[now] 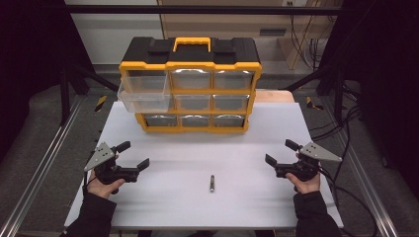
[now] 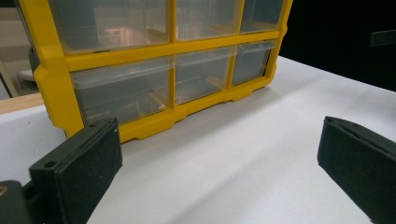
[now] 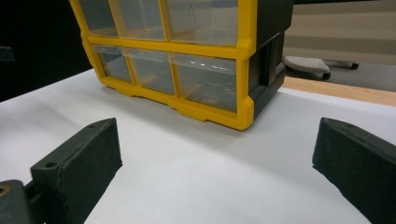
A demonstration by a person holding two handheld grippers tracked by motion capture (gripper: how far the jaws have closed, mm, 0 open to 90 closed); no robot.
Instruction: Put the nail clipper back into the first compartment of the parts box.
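Bare tabletop separates each wide-open hand-held gripper, left and right, from the organizer.

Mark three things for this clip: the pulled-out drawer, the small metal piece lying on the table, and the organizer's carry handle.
pulled-out drawer (image 1: pixel 145 100), high view, clear front wall.
small metal piece (image 1: pixel 212 183), high view, middle of its shaft.
carry handle (image 1: pixel 191 42), high view, yellow top bar.
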